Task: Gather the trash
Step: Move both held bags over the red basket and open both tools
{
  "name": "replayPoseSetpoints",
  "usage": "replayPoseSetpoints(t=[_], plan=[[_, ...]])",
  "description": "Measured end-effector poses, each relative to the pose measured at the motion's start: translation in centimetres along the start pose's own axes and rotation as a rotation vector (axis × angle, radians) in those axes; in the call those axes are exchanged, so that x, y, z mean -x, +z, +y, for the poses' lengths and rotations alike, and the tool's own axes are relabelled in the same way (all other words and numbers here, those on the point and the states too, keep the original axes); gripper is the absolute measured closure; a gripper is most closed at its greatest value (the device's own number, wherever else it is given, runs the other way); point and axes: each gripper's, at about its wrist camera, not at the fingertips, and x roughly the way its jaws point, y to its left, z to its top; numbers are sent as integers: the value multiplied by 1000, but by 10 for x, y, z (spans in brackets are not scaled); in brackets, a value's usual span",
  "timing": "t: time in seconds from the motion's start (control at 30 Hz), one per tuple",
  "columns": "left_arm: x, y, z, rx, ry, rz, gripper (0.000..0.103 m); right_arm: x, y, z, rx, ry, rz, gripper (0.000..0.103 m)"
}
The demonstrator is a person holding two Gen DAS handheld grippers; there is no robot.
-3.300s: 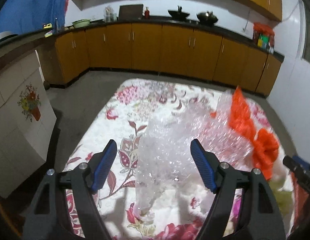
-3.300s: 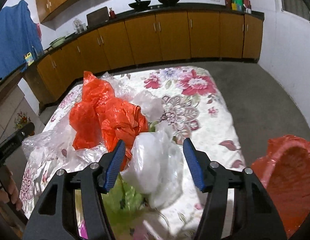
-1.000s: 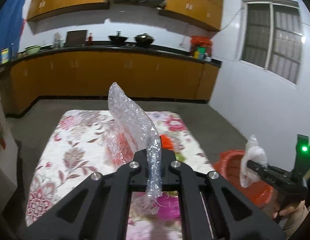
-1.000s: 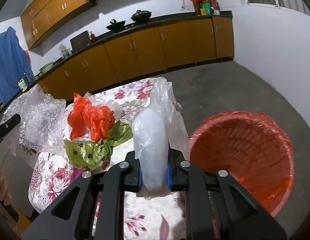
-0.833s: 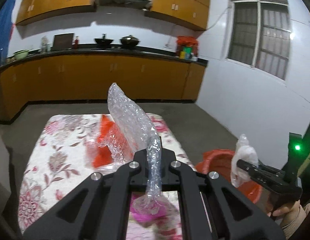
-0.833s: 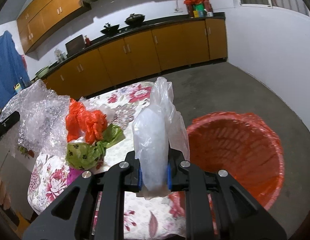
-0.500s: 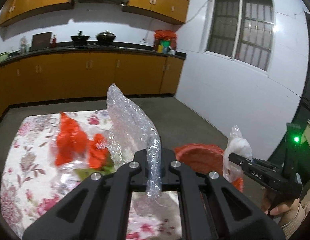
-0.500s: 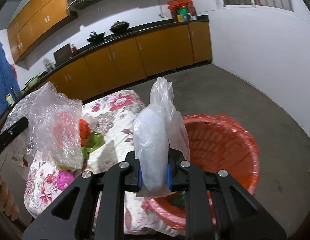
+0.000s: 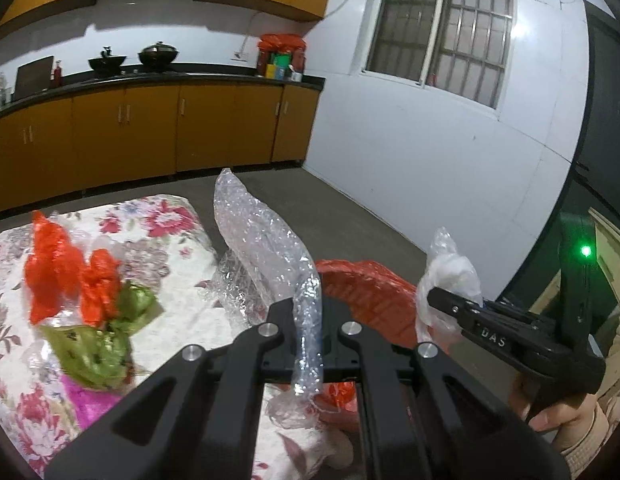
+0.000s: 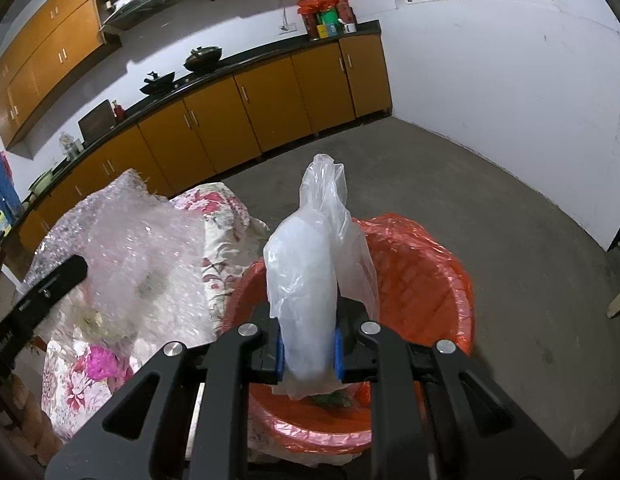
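Two tongs (image 9: 308,330) (image 10: 308,346), each around trash.

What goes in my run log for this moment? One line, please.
left hand-held gripper: shut on bubble wrap | right hand-held gripper: shut on plastic bag above red bin | release pending

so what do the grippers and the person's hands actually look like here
Both grippers, left gripper and right gripper, are matte black linkage frames with silver round bolts. The right has blue finger pads, white "DAS" lettering on its side and a green light on an upright black post. The right hand is bare, with a beige sleeve.
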Motion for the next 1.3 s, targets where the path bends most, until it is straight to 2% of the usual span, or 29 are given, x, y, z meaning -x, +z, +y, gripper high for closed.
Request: replayPoseSetpoints(t=[0.6, 0.67, 0.73, 0.87, 0.97, 1.07, 1.3], plan=[[-52, -12, -27, -39, -62, 85, 98, -14, 10, -22, -41, 16, 10, 85], [-56, -14, -27, -44, -60, 93, 97, -15, 11, -24, -47, 18, 9, 80], [-60, -17, -27, -42, -56, 103, 94, -17, 11, -27, -53, 19, 13, 77], [-68, -22, -22, -24, -48, 124, 78, -19, 9, -32, -72, 19, 22, 63], [-71, -26, -18, -17, -42, 138, 74, -19, 5, -35, -82, 17, 25, 56], [-71, -28, -13, -14, -26, 142, 72, -18, 3, -36, -83, 13, 26, 54], [-56, -30, 4, 9, 42, 116, 59, -13, 2, -35, -70, -7, 19, 54]])
